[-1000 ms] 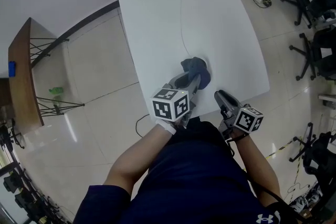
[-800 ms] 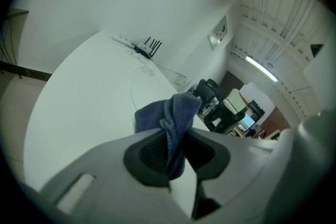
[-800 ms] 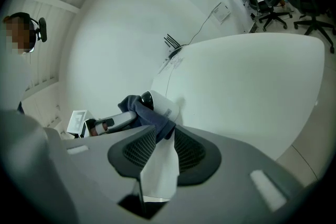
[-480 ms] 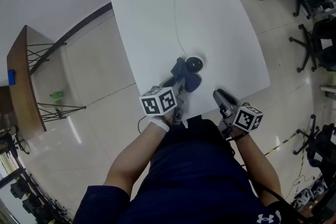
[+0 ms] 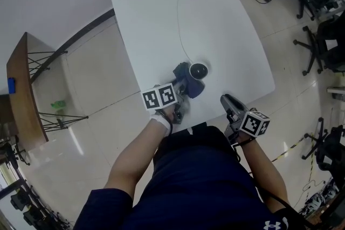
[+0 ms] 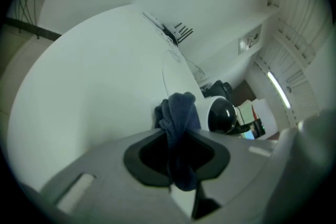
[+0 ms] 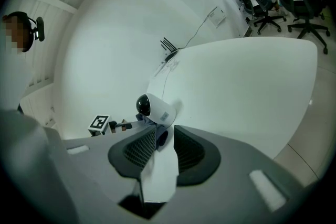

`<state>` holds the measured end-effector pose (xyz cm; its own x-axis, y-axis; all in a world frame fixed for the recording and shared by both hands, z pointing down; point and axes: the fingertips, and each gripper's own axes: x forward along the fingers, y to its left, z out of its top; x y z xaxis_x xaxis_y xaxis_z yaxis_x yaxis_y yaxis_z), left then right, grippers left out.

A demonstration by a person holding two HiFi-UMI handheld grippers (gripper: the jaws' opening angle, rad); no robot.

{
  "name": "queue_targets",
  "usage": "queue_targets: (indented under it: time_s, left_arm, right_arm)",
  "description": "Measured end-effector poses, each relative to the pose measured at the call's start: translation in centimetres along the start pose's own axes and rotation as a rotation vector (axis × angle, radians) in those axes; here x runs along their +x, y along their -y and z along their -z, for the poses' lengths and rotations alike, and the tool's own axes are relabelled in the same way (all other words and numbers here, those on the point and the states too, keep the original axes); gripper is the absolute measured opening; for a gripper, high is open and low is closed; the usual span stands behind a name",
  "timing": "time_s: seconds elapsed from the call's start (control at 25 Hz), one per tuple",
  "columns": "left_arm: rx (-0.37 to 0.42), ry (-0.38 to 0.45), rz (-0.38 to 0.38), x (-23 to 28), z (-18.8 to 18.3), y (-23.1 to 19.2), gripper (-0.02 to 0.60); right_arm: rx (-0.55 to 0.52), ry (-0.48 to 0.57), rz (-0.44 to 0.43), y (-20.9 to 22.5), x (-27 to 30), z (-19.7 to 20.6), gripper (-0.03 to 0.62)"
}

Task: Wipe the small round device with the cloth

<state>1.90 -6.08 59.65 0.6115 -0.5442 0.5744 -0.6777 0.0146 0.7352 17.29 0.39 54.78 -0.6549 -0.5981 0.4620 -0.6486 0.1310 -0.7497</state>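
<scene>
On table [image 5: 161, 8], left fingers [image 6: 140, 159] pinch crumpled navy cloth [image 6: 181, 113] beside glossy round device [image 5: 198, 70], right fingers [image 7: 137, 148] apart, empty

Navy tee [image 5: 199, 186], white logo [image 5: 271, 223]; grey left gripper [image 5: 180, 86], right gripper [image 5: 226, 100], b/w cubes [image 5: 160, 98].

Bright, even light; gripper views bulge, dark-cornered, perhaps slightly soft.

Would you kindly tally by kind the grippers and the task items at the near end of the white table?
Grippers: 2 (left gripper, right gripper)
Dark blue cloth: 1
Small round device: 1
Total: 4
</scene>
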Motion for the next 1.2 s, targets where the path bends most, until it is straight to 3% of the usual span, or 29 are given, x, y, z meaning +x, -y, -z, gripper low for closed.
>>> queue_targets:
  time_s: [0.24,0.36,0.68,0.76,0.84,0.96,1.04,1.2]
  left_arm:
    - [0.334,-0.108,-0.037,-0.2,-4.0,0.6,0.064]
    - [0.573,-0.183,-0.063,0.3,-6.0,1.0,0.064]
    - [1.267,-0.325,-0.007,5.8,-9.0,4.3,0.064]
    - [1.384,-0.357,0.028,6.8,-8.5,5.2,0.064]
    - [1.437,-0.383,0.05,7.6,-8.1,5.6,0.063]
    - [1.418,-0.408,0.048,7.9,-7.5,5.1,0.063]
    - [1.344,-0.402,0.031,7.1,-7.4,4.4,0.063]
    - [1.113,-0.357,0.024,4.3,-5.9,3.0,0.063]
  right_arm:
    - [-0.002,0.029,0.016,-0.6,-0.3,-0.2,0.108]
    - [0.015,0.046,0.031,-0.3,-0.9,-0.1,0.107]
    - [0.072,0.108,0.074,1.1,-2.5,0.2,0.107]
    - [0.084,0.123,0.08,1.3,-3.1,0.4,0.107]
    - [0.095,0.131,0.089,1.7,-3.6,0.6,0.107]
    - [0.102,0.133,0.092,2.1,-3.8,0.9,0.107]
    - [0.1,0.13,0.085,2.0,-3.7,0.9,0.106]
    - [0.078,0.105,0.072,1.7,-3.2,0.7,0.106]
